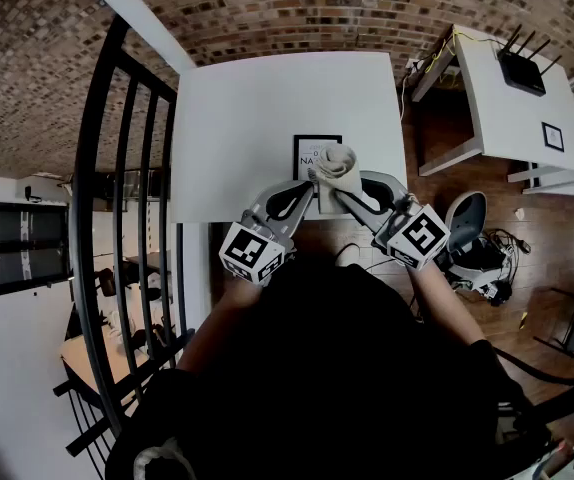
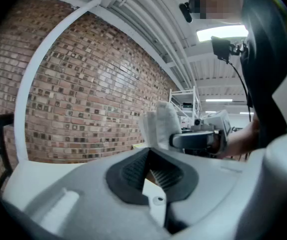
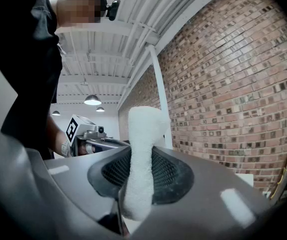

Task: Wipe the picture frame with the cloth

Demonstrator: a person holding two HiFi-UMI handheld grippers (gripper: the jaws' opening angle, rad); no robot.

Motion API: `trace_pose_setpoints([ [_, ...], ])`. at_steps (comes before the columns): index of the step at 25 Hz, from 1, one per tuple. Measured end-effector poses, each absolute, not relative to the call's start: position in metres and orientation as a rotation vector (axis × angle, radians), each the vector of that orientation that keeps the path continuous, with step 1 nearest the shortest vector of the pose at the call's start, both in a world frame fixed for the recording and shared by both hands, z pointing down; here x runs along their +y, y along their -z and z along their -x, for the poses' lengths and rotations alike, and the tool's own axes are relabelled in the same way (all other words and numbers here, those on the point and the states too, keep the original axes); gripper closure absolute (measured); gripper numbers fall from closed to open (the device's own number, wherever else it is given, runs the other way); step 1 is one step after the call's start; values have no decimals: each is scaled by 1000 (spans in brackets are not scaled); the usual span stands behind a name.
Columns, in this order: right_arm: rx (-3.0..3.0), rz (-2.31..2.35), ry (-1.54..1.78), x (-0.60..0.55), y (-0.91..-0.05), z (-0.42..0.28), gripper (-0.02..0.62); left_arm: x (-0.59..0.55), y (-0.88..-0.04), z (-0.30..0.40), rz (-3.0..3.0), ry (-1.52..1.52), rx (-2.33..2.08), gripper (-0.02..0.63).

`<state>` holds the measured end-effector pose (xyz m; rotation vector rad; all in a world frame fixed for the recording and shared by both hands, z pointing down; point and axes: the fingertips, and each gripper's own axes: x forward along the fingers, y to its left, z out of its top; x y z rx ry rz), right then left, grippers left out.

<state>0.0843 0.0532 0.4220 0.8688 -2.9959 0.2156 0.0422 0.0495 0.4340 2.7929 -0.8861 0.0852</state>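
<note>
L tool (image 1: 311, 178): jaws closed on near-left corner of picture frame (image 1: 307, 152); frame sits at near edge of white tabletop (image 1: 247, 108), right of centre. R tool (image 3: 142, 166): jaws clamped on folded white cloth (image 3: 144, 134). In head view, cloth overlaps frame's right half, w/ both tool tips just beside each other.
</note>
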Motion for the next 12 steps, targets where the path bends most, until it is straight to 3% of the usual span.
trace_pose_setpoints([
  [12, -2945, -957, -232, -25, -433, -43, 500, -26, -446, -2, -2807, -53, -816, 606],
])
